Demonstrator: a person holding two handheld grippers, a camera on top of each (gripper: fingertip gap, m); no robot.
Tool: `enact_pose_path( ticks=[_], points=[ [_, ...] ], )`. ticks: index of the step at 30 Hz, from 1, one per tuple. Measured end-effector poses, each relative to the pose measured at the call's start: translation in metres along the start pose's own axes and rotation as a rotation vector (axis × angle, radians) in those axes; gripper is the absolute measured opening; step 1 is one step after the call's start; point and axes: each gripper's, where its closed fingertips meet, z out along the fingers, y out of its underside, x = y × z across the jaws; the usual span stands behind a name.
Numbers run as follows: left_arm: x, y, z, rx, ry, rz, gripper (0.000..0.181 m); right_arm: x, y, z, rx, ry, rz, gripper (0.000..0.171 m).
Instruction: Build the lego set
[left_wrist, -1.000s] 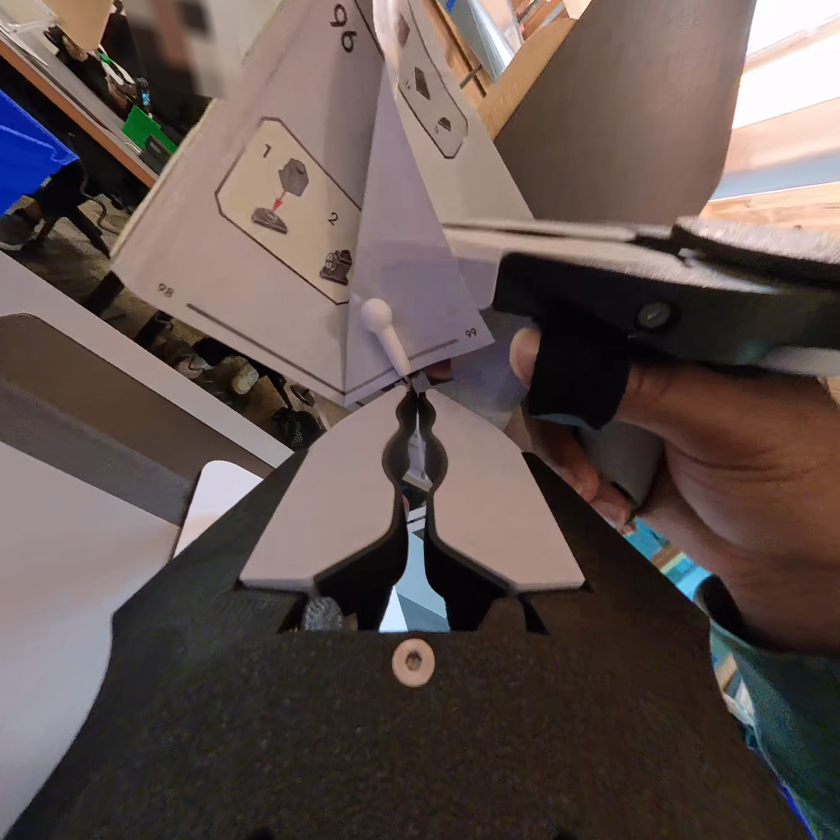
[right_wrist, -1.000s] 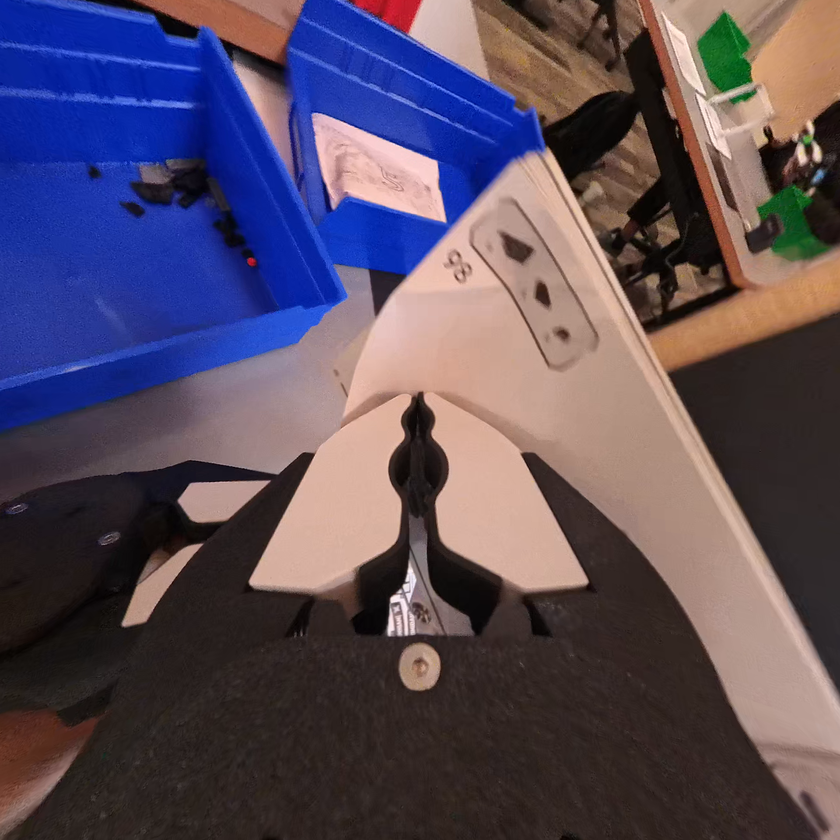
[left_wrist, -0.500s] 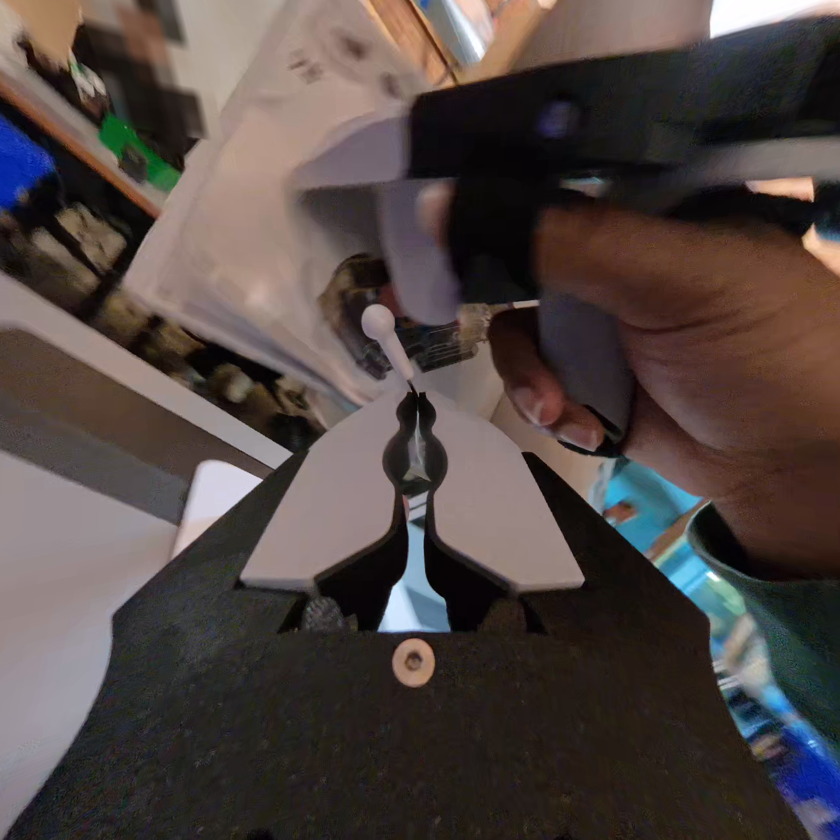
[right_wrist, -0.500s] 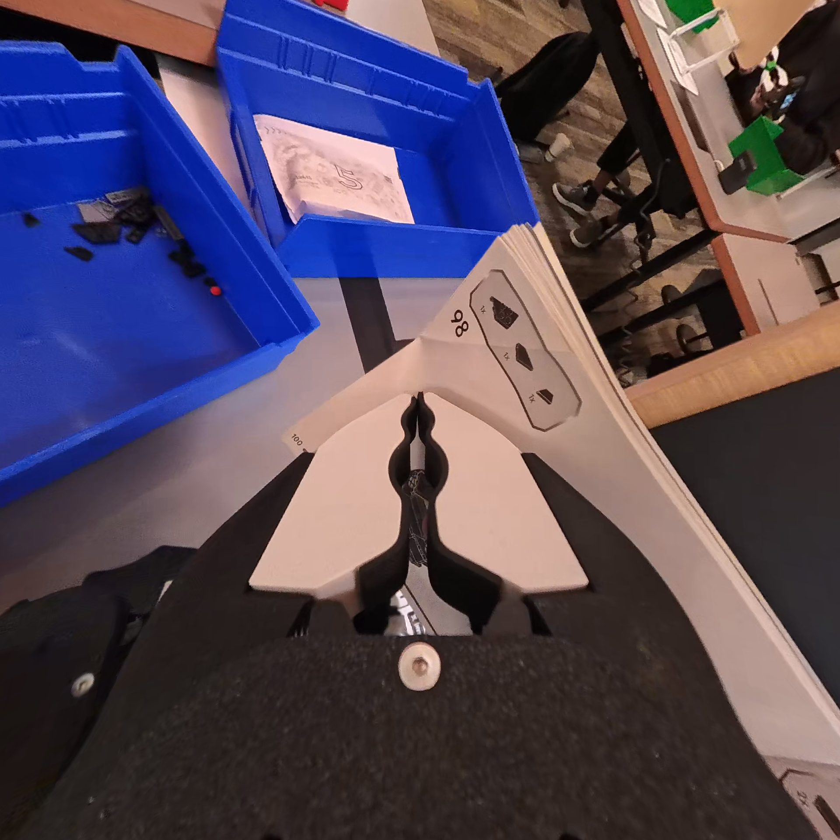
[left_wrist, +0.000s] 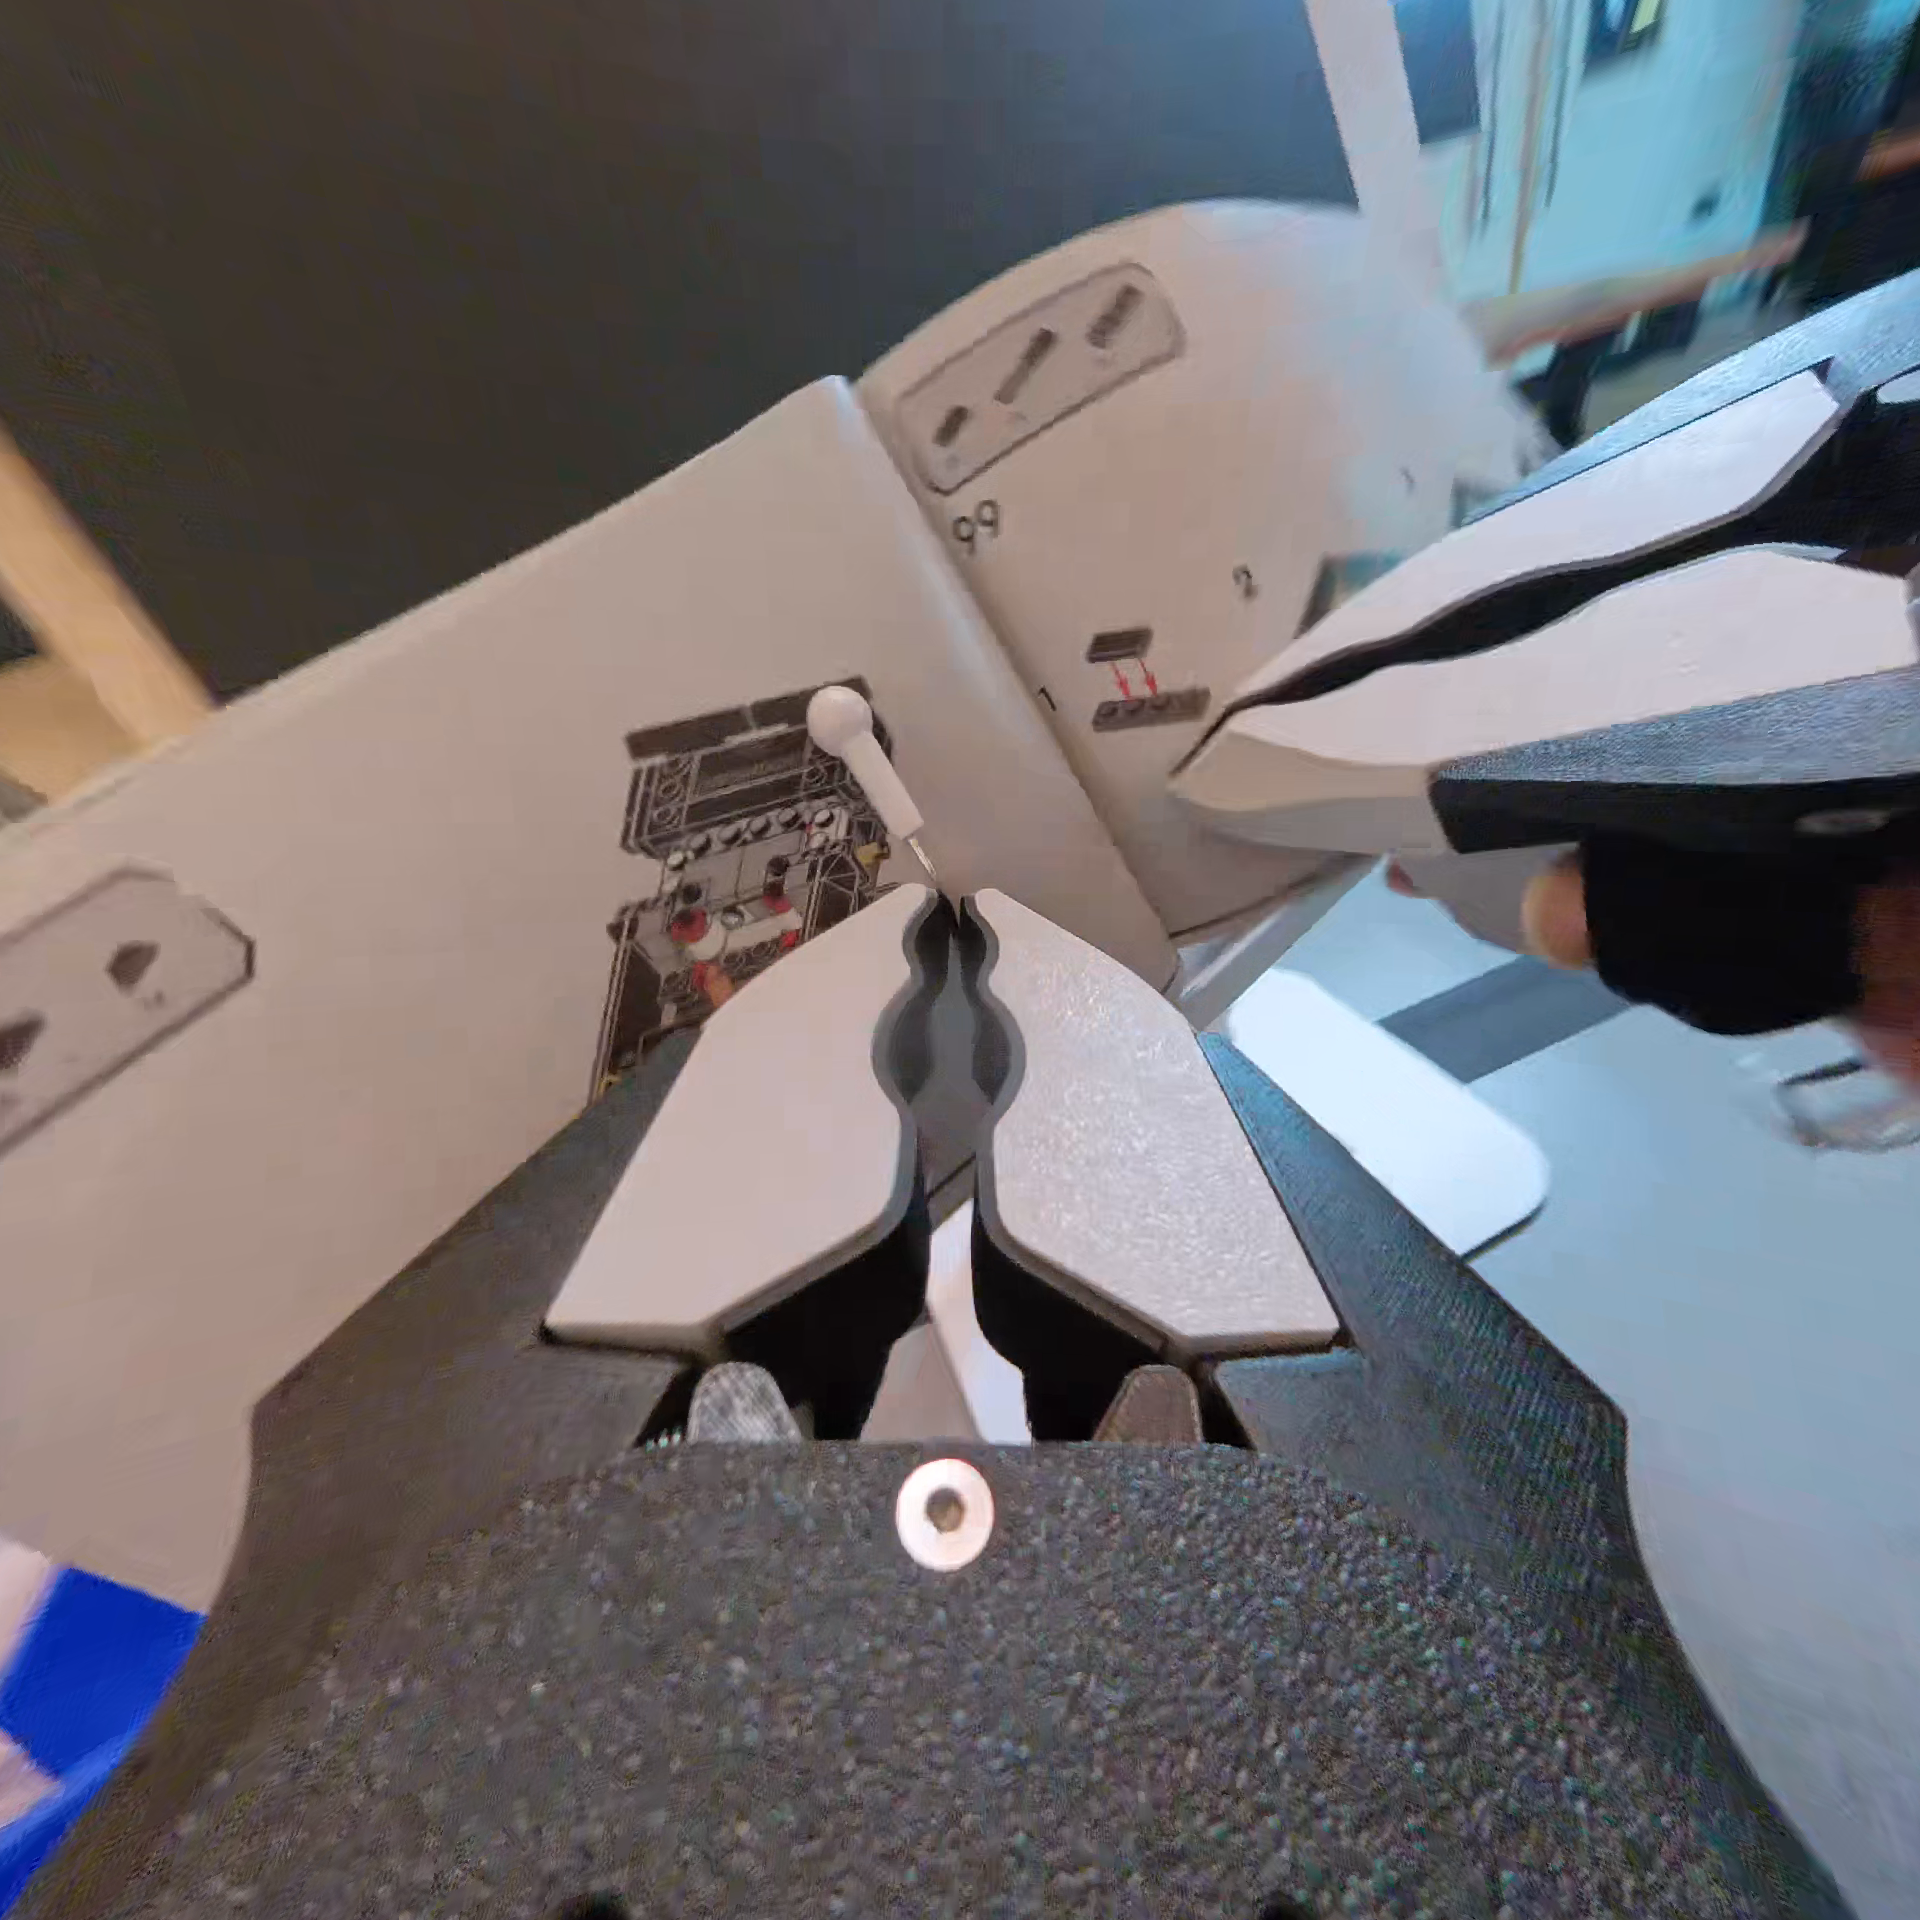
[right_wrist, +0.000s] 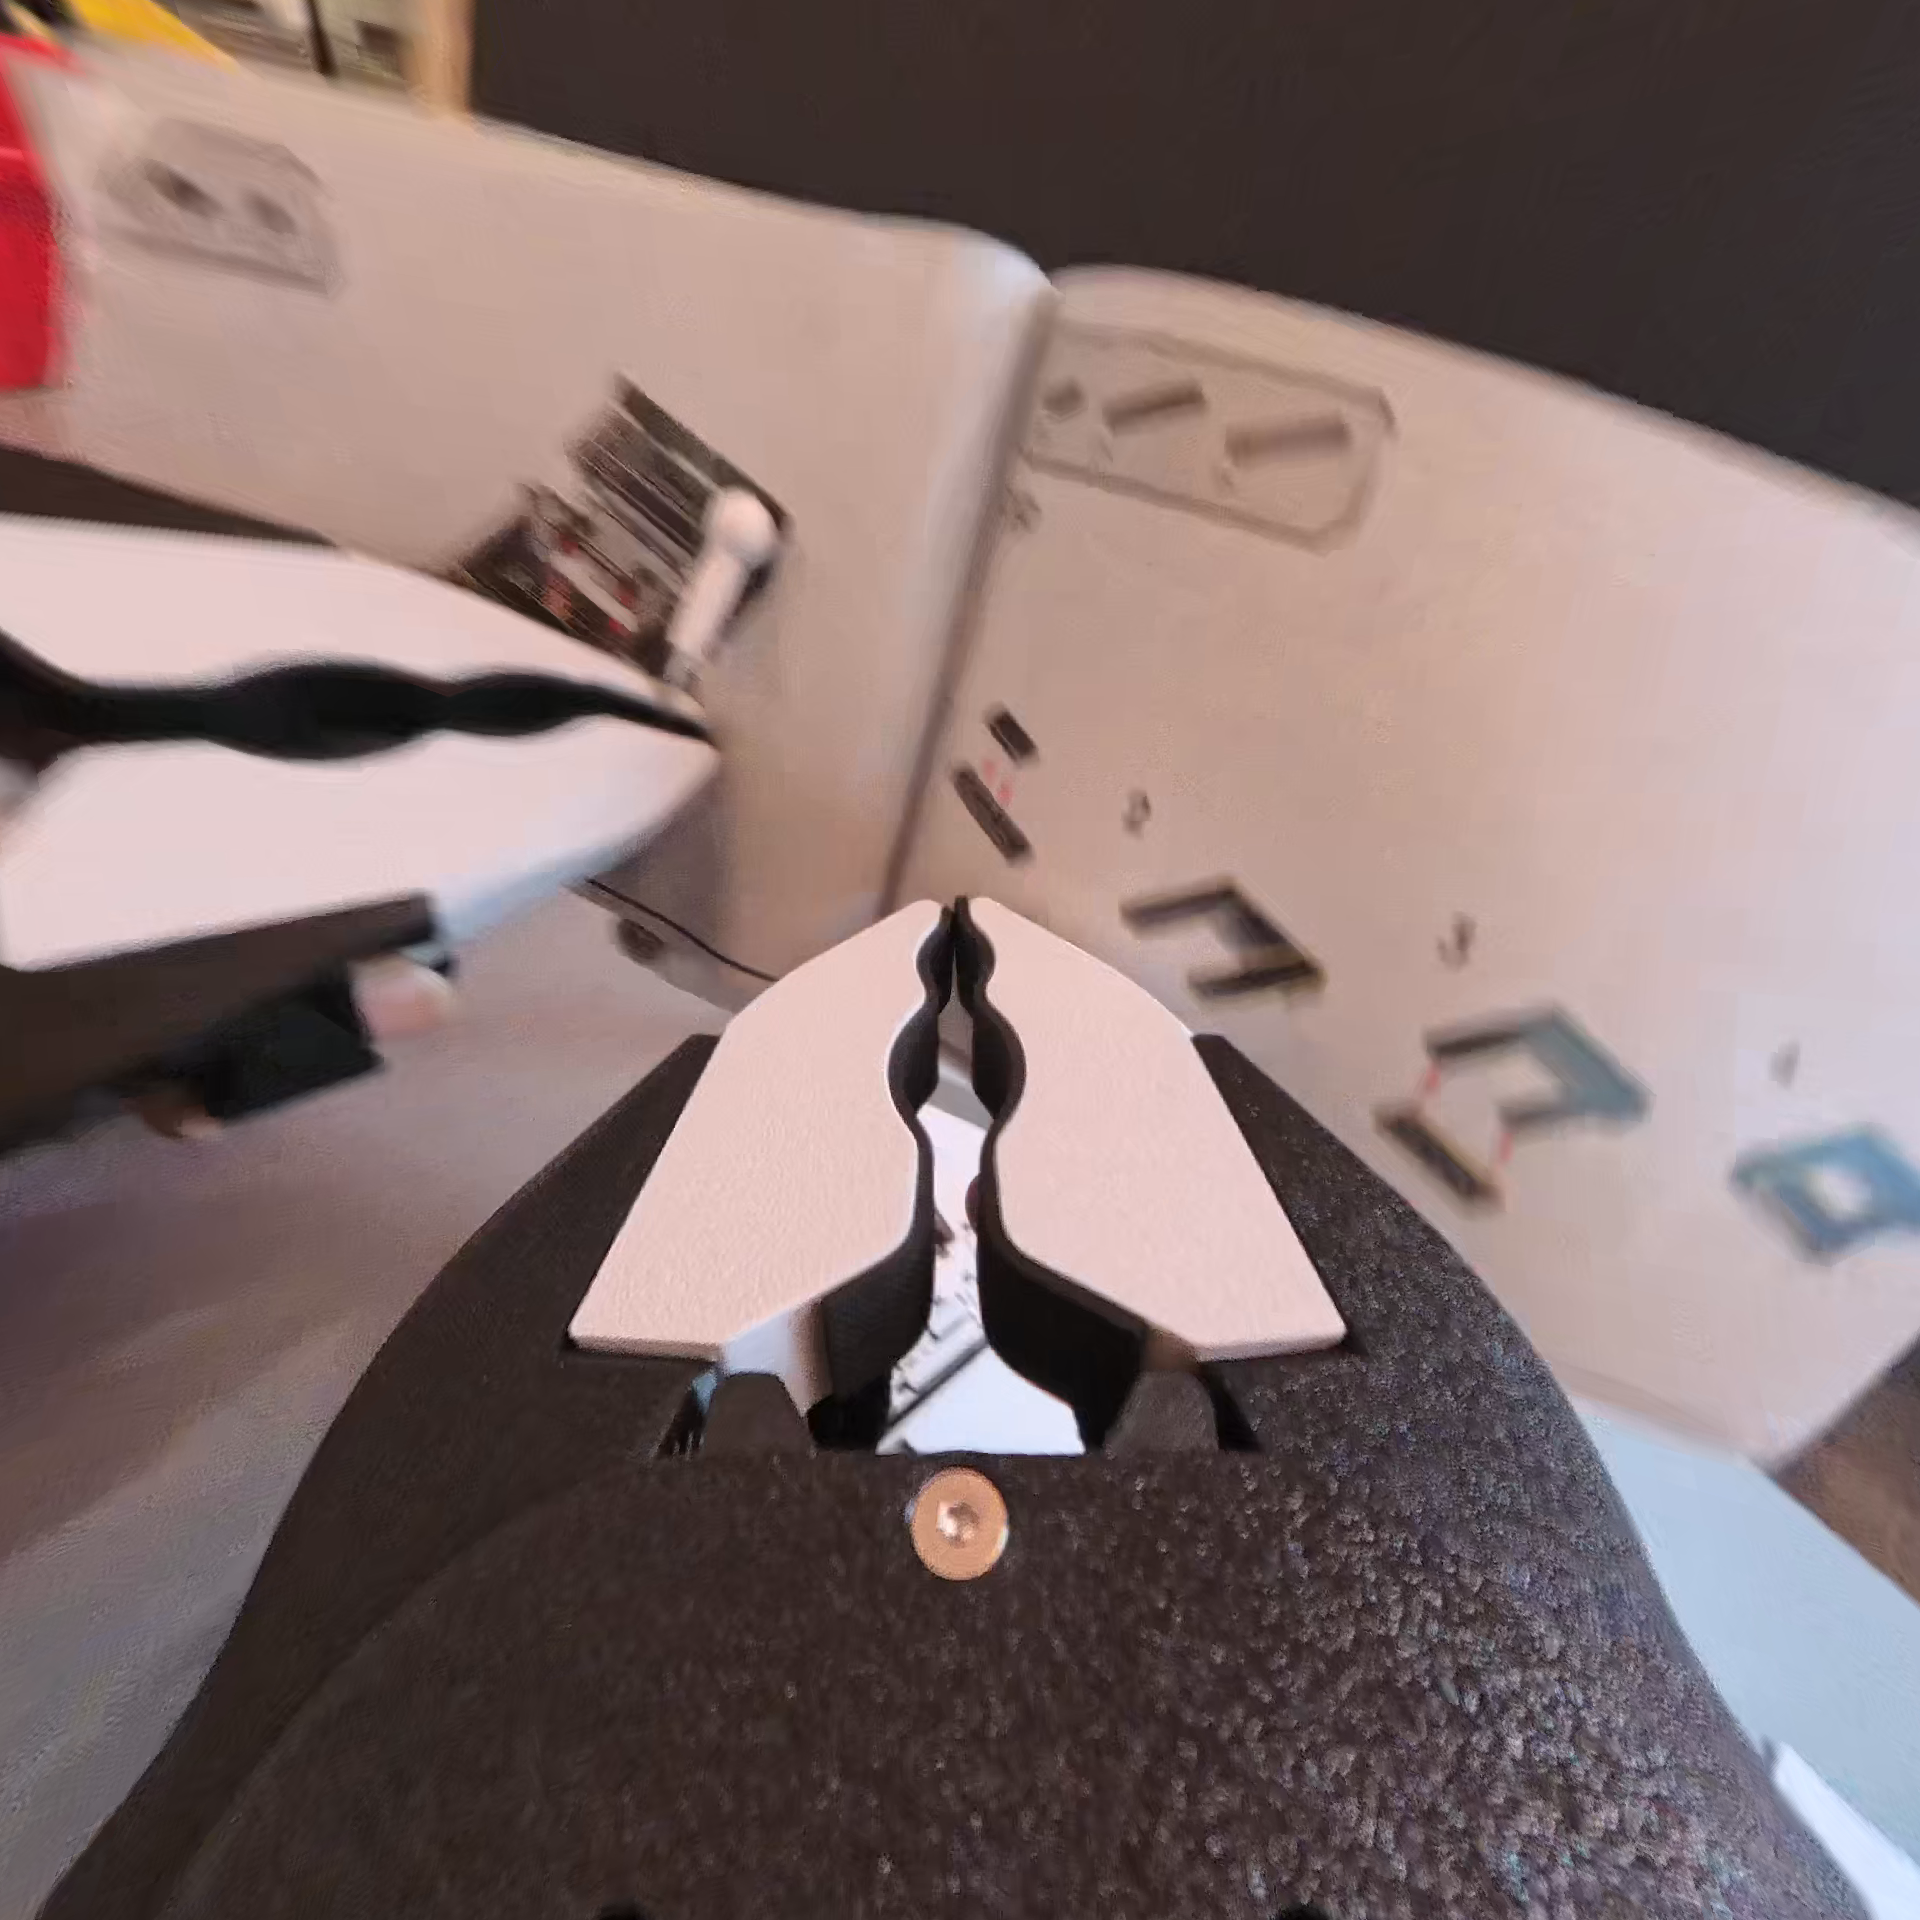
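The instruction booklet stands open against a dark panel and shows a build drawing on its left page. My left gripper is shut on the thin stem of a small white ball-headed lever, which sticks up in front of that drawing. My right gripper is shut, its tips at the lower edge of the booklet's right page. Printed paper shows through the gap between its fingers. The right gripper also shows in the left wrist view, and the left gripper with the lever shows in the right wrist view.
A grey table lies below, with a white rounded plate on it. A person's hand holds the right gripper's handle. A blue bin corner is at the lower left. Something red is at the far left, blurred. There is about 6 cm between the tips of the two grippers. The white rounded plate is about 25 cm from both grippers' fingertips.
The booklet was up in the air, half folded; it now stands open against the dark panel. Both grippers swung round to face it. The blue bins left the right wrist view.
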Motion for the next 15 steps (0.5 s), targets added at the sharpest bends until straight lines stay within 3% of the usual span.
enact_pose_path(
  ticks=[3,6,12,15],
  points=[
    [0.010,0.000,0.011,-0.077,0.021,0.191,0.003,0.045,0.027,-0.001,-0.027,0.095,0.044,0.000],
    [0.015,0.001,0.018,-0.143,0.043,0.347,0.003,0.070,0.042,-0.003,-0.030,0.072,0.113,0.000],
    [0.015,0.003,0.022,-0.202,0.086,0.484,0.003,0.132,0.031,-0.021,0.111,0.148,0.058,0.005],
    [0.014,0.003,0.021,-0.185,0.104,0.472,0.004,0.165,0.028,-0.023,0.093,0.130,0.142,0.076]
  ],
)
